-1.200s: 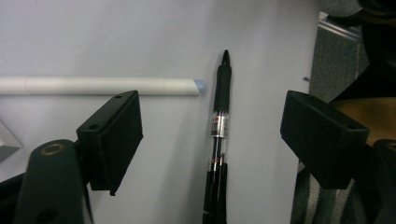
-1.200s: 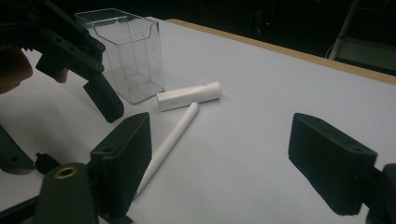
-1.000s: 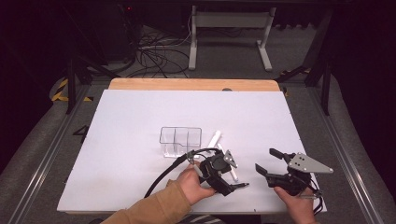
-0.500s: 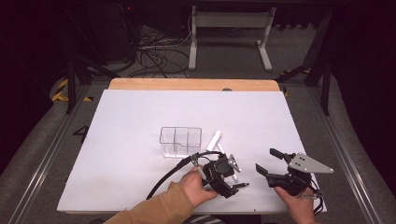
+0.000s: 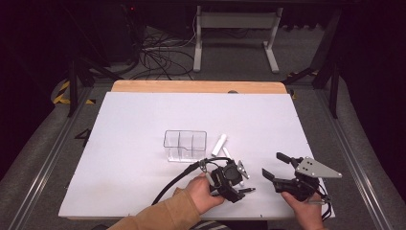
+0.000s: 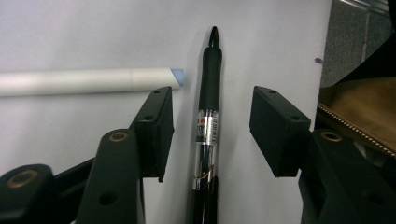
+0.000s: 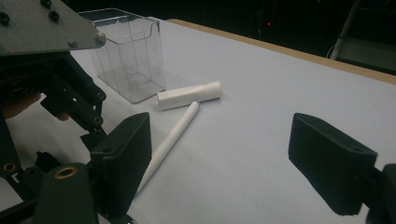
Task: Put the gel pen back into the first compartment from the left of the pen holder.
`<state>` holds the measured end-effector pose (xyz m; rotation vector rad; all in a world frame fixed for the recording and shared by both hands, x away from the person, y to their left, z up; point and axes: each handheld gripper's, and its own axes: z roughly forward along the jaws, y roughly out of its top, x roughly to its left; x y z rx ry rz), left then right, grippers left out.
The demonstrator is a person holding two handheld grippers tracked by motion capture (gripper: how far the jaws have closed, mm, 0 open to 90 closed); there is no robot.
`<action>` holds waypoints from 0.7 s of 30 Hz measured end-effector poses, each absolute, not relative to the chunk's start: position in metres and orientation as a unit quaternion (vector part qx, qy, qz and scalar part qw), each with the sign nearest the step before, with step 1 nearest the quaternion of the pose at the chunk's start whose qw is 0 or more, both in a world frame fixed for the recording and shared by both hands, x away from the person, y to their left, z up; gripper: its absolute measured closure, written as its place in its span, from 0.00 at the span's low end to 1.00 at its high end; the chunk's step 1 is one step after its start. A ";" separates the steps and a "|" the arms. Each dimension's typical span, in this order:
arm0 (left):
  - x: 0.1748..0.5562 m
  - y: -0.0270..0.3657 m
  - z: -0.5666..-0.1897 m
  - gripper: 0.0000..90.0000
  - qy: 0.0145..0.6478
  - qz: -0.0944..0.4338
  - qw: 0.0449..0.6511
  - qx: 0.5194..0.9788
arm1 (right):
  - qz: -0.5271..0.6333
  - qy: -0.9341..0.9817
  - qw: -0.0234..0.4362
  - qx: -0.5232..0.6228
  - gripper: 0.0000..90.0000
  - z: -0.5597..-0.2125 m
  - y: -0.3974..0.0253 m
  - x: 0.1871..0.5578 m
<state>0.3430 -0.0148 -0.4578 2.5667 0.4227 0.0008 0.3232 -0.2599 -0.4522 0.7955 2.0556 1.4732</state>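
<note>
Straddling pen (image 6: 207, 126) (label illegible), jaws apart.

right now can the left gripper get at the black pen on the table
Probably yes. In the left gripper view the left gripper is open with the black pen lying between its jaws, nothing over it. The thin white stick lies just outside one jaw, apart from the pen.
</note>
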 end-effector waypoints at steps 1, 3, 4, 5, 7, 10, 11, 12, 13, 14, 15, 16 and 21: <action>0.343 -0.015 -0.459 0.59 0.156 0.000 0.264 0.952 | 0.539 0.752 0.243 0.291 0.24 -0.452 -0.260 0.323; 0.342 -0.017 -0.461 0.61 0.154 0.003 0.258 0.954 | 0.539 0.752 0.243 0.291 0.24 -0.452 -0.260 0.323; 0.341 -0.018 -0.462 0.62 0.151 0.005 0.253 0.956 | 0.539 0.752 0.242 0.292 0.24 -0.452 -0.260 0.323; 0.340 -0.019 -0.463 0.63 0.152 0.008 0.248 0.957 | 0.538 0.753 0.242 0.292 0.24 -0.452 -0.260 0.323; 0.339 -0.021 -0.464 0.67 0.155 0.017 0.243 0.958 | 0.538 0.753 0.242 0.291 0.24 -0.452 -0.260 0.323; 0.339 -0.022 -0.464 0.71 0.155 0.025 0.239 0.958 | 0.538 0.753 0.242 0.291 0.24 -0.452 -0.260 0.323; 0.339 -0.022 -0.464 0.73 0.154 0.029 0.238 0.959 | 0.538 0.753 0.242 0.291 0.24 -0.452 -0.260 0.323; 0.338 -0.022 -0.464 0.75 0.154 0.032 0.236 0.959 | 0.538 0.753 0.242 0.290 0.24 -0.453 -0.259 0.323; 0.338 -0.022 -0.463 0.77 0.154 0.036 0.234 0.959 | 0.538 0.753 0.242 0.290 0.24 -0.453 -0.259 0.323; 0.338 -0.023 -0.463 0.78 0.154 0.038 0.232 0.960 | 0.538 0.754 0.240 0.291 0.24 -0.453 -0.259 0.323; 0.337 -0.023 -0.463 0.79 0.152 0.041 0.230 0.960 | 0.538 0.754 0.241 0.290 0.24 -0.453 -0.259 0.323; 0.336 -0.024 -0.463 0.79 0.149 0.044 0.229 0.961 | 0.537 0.755 0.242 0.289 0.24 -0.453 -0.259 0.323; 0.333 -0.026 -0.463 0.83 0.141 0.054 0.221 0.964 | 0.536 0.756 0.241 0.288 0.24 -0.453 -0.259 0.324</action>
